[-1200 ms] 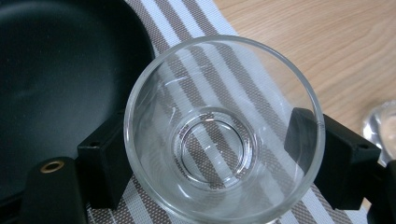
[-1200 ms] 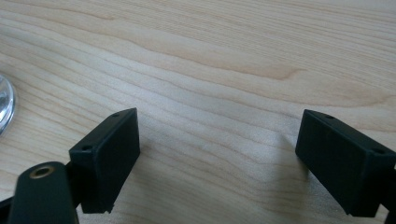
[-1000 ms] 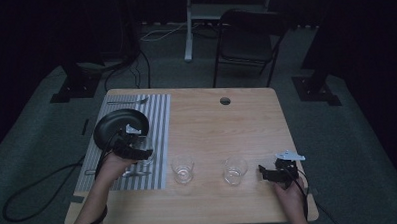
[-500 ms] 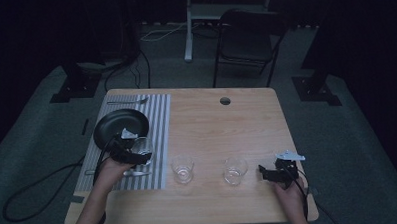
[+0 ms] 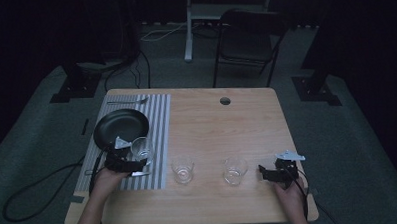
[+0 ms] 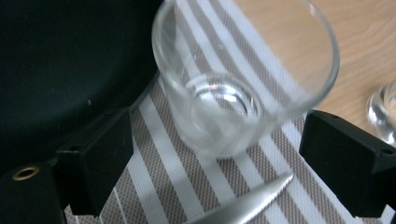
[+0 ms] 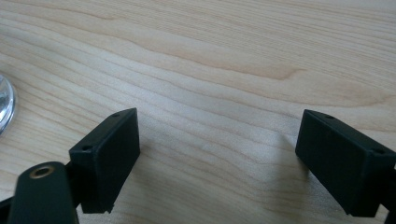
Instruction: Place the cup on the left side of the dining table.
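R gripper (image 7: 219, 163) fingers wide apart over bare wood table (image 7: 233, 60), glass edge (image 7: 4, 109) at left.

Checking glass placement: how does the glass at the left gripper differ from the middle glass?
The left glass stands on the striped mat beside the black plate; the middle glass stands on bare wood. The left glass sits before the open left gripper; the middle one has no gripper near. Both are clear, upright, empty.

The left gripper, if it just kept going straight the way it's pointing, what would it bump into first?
Most likely the clear glass on the striped mat: it stands just ahead of the left gripper, in line with the gap between its open jaws, not yet touched. Depth is hard to judge.
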`<act>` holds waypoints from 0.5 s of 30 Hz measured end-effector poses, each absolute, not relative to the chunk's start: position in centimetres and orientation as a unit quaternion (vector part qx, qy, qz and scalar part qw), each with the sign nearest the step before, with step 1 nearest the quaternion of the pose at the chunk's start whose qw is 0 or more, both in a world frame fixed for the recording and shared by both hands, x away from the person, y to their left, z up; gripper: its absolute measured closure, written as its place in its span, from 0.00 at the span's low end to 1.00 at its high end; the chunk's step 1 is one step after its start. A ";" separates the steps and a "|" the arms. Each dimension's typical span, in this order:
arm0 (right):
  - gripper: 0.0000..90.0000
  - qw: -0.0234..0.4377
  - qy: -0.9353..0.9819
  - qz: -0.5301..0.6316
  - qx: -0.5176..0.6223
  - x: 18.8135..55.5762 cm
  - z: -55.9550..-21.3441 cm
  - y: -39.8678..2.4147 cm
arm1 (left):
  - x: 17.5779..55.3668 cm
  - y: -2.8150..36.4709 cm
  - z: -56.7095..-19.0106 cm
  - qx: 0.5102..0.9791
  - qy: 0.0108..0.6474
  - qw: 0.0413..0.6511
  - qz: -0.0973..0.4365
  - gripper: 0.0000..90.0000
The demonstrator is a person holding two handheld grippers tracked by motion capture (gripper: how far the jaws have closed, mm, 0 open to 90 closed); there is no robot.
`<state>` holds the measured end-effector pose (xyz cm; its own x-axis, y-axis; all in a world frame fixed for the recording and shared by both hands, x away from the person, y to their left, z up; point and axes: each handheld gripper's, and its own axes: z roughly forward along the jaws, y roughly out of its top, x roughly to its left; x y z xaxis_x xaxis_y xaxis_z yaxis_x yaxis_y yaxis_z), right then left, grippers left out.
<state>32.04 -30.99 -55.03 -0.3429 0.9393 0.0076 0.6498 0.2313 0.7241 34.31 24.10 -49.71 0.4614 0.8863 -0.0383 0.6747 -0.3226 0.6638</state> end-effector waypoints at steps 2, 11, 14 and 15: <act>0.15 0.223 0.752 0.325 0.528 32.0 -55.0 -31.0 | 34.1 24.2 -49.9 0.795 0.492 0.310 0.169 0.12; 0.15 0.223 0.752 0.325 0.528 32.0 -55.0 -31.0 | 32.8 24.8 -50.6 0.791 0.504 0.301 0.173 0.12; 0.15 0.222 0.752 0.325 0.529 32.0 -55.0 -31.0 | 32.4 25.0 -50.7 0.790 0.505 0.300 0.177 0.12; 0.15 0.222 0.752 0.325 0.529 32.0 -55.0 -31.0 | 32.2 25.1 -50.8 0.790 0.504 0.300 0.178 0.12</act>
<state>32.03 -30.98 -55.02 -0.3418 0.9397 0.0089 0.6509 0.2299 0.7235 32.21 25.06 -50.76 0.4280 0.9035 -0.0214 0.6896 -0.3112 0.6539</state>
